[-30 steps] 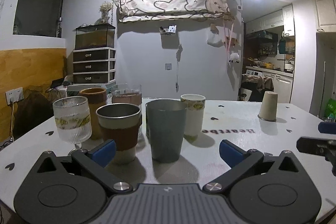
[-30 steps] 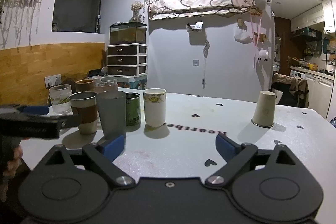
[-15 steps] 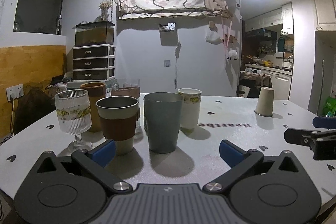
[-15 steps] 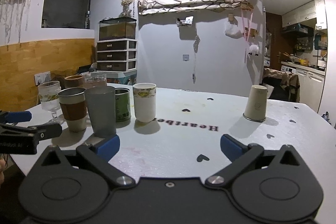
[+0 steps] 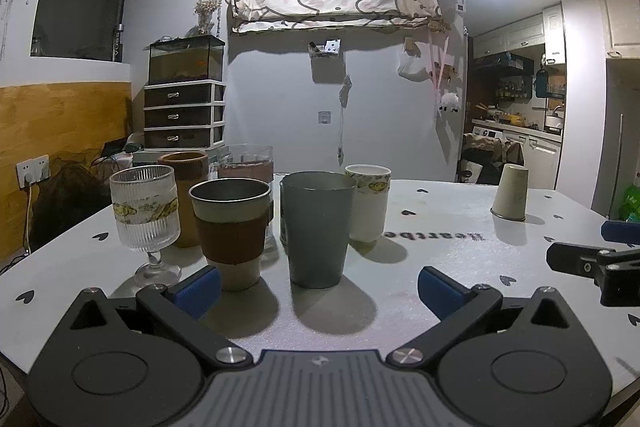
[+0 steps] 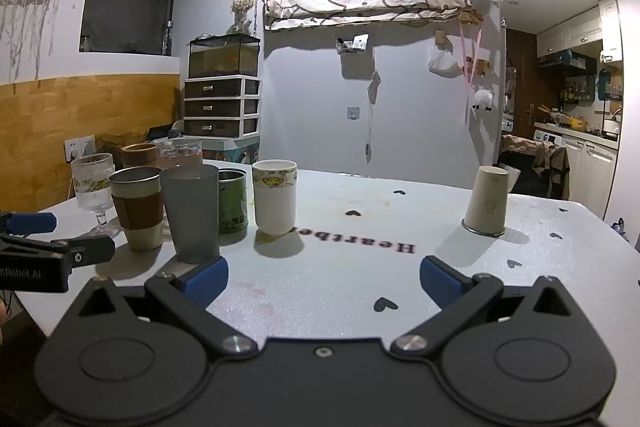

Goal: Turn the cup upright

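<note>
A beige cup [image 6: 487, 201] stands upside down on the white table [image 6: 340, 279], alone at the far right; it also shows in the left wrist view [image 5: 509, 192]. My right gripper [image 6: 323, 277] is open and empty, well short of that cup and to its left. My left gripper [image 5: 318, 291] is open and empty, facing a cluster of upright cups. The right gripper's fingers [image 5: 588, 263] show at the right edge of the left wrist view, and the left gripper's fingers [image 6: 60, 253] show at the left edge of the right wrist view.
Several upright cups stand at the table's left: a grey tumbler [image 5: 317, 229], a brown-sleeved cup [image 5: 231, 230], a ribbed stemmed glass [image 5: 146, 215], a white printed cup [image 5: 367, 202], a green tin [image 6: 232, 201]. Drawers with a fish tank [image 6: 222, 99] stand behind.
Both grippers have pulled back slightly and risen, so the cups look a little farther and lower. Nothing was taken hold of and no cup has moved.
</note>
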